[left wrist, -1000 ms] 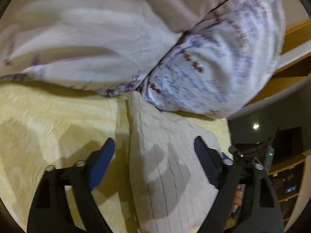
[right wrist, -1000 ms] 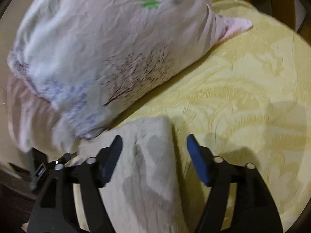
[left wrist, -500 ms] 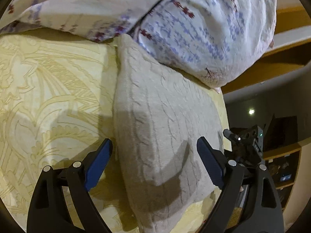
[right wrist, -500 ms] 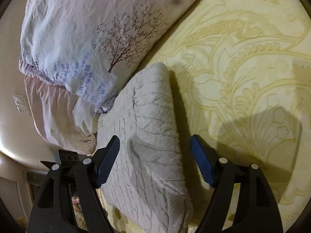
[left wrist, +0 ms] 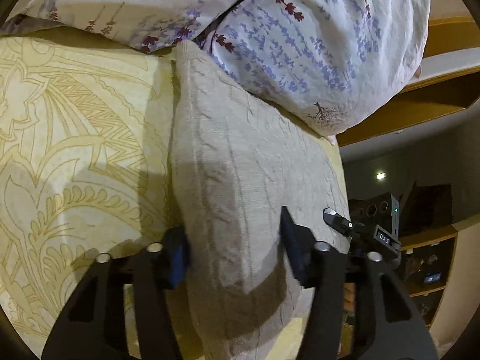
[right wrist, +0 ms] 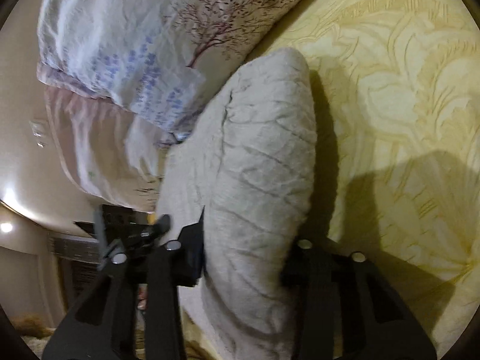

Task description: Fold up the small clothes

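Observation:
A folded beige knit garment (left wrist: pixel 240 162) lies on the yellow patterned bedspread (left wrist: pixel 75 138), its far end against the floral pillows. My left gripper (left wrist: pixel 234 252) straddles its near end, both blue-padded jaws pressing into the knit. The same garment shows in the right wrist view (right wrist: pixel 264 156). My right gripper (right wrist: pixel 246 255) clamps its other end, with the cloth bulging up between the jaws. Each gripper shows at the edge of the other's view.
Two floral pillows (left wrist: pixel 315 39) lie at the head of the bed, also in the right wrist view (right wrist: pixel 144 45). A wooden headboard (left wrist: pixel 444 42) and shelves (left wrist: pixel 429 270) stand beyond. The bedspread (right wrist: pixel 405 105) stretches to the right.
Both grippers have come down onto the folded garment and their jaws have closed in from wide open onto its two ends.

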Demonstrator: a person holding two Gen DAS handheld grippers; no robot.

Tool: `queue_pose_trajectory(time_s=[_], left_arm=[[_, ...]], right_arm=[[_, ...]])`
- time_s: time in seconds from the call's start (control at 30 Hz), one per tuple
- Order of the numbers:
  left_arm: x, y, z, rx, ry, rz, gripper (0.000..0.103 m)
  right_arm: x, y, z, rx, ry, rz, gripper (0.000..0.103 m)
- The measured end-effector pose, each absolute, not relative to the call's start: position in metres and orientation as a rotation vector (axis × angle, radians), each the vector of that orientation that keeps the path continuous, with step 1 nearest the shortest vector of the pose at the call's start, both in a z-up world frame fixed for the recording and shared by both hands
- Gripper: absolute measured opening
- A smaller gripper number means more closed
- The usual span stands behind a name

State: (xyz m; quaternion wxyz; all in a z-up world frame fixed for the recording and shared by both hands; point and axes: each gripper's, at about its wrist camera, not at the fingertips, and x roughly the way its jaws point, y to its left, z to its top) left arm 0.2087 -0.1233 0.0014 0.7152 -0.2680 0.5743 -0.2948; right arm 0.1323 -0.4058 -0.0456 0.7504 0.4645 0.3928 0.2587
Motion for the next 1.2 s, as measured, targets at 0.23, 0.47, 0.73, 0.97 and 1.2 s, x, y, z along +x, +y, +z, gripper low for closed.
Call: queue_pose_trajectory(time_s=[0.23,0.47,0.73,0.97,1.2], left_arm=[[0.204,-0.098,0.024,-0.662,1.237,-0.721,0.041],[0.175,-0.018,0.047,-0.701,1.177,-0.666,0.041],[0.161,0.013,0.0,-0.685,1.224,-0.493,0.049],[0.15,0.011,0.025,-0.523,1.151,-0.39,0.061],[0.124,-0.026,0.077,-0.272,0.943,-0.49,0.064]], right_arm=[[0.119,-0.384,-0.015,1.017,0.785,0.64,0.03],[0.119,-0.319,0.002,0.89,0.788,0.716,0.029],[0.134,-0.265,-0.025,0.75,0.894,0.595,0.034],[0.123,-0.29,-0.015,0.805,0.857,0.548,0.048],[0.123,-0.289,-0.001,0.642,0.823,0.438,0.019]])
